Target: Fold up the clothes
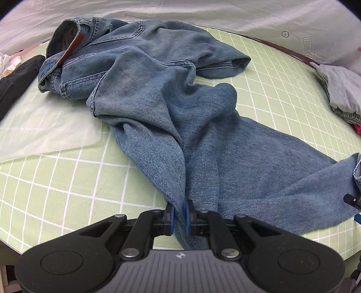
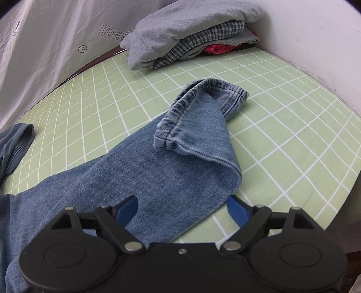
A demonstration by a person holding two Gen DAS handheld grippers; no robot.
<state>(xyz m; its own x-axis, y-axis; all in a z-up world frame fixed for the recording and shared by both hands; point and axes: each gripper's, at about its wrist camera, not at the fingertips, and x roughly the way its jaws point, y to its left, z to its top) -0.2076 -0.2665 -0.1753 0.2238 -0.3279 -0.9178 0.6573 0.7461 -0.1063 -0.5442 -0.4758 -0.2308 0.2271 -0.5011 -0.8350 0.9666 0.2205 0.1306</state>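
A pair of blue jeans (image 1: 158,101) lies rumpled across the green checked sheet (image 1: 56,180), waistband at the far left. My left gripper (image 1: 179,217) is shut on a pinched fold of the jeans near the front edge. In the right wrist view one jeans leg (image 2: 158,175) runs toward its hem (image 2: 209,94), which is folded back on itself. My right gripper (image 2: 182,209) stands open, its blue fingers (image 2: 237,209) on either side of that leg near the front edge. The right gripper's tip (image 1: 353,200) shows at the right edge of the left wrist view.
A stack of folded clothes (image 2: 187,38) sits at the far end by the white wall (image 2: 315,33). A dark garment (image 1: 15,78) lies at the far left. A clear plastic sheet (image 1: 45,130) rests beside the jeans. A white cloth (image 1: 203,11) hangs behind the bed.
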